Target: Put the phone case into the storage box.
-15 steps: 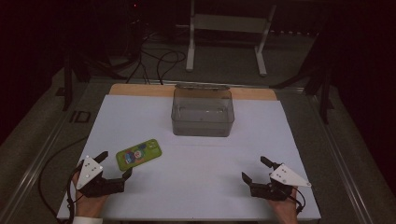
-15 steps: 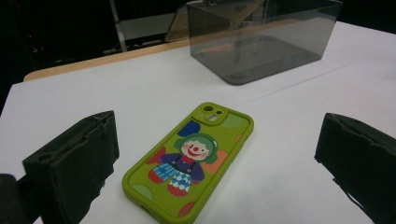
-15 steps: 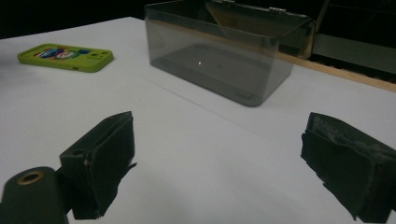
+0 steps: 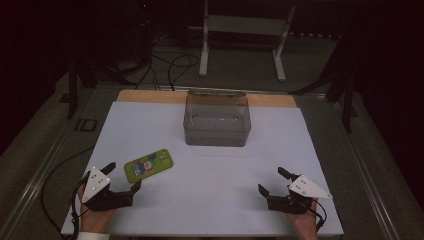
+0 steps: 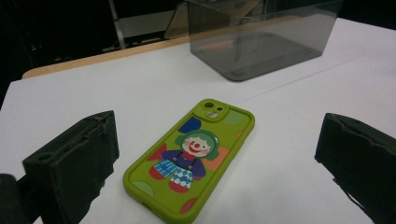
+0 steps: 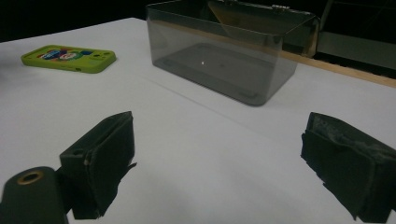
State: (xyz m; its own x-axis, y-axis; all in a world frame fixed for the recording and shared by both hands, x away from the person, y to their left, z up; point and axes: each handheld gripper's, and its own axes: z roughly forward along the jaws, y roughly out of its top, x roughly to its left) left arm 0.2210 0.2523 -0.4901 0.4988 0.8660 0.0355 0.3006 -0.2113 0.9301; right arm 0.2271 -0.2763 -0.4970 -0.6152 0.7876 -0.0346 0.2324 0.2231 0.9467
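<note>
A phone in a green case with a cartoon clown (image 4: 149,164) lies flat on the white table top (image 4: 215,190), at the near left. My left gripper (image 4: 124,175) rests just short of it, open, and the phone (image 5: 189,161) lies ahead between the two wide-apart jaws, untouched. A clear grey plastic box (image 4: 217,120) with its hinged lid tipped back stands at the far middle and is empty. At the near right, my right gripper (image 4: 270,180) rests open on the table with nothing between its jaws. It faces the box (image 6: 224,60), with the phone (image 6: 70,58) far off to its left.
A wooden strip (image 4: 150,96) runs along the table's far edge. Beyond it stand a white metal stand (image 4: 242,30) and cables (image 4: 170,65) on the dark floor. A metal frame (image 4: 45,165) borders the table on both sides.
</note>
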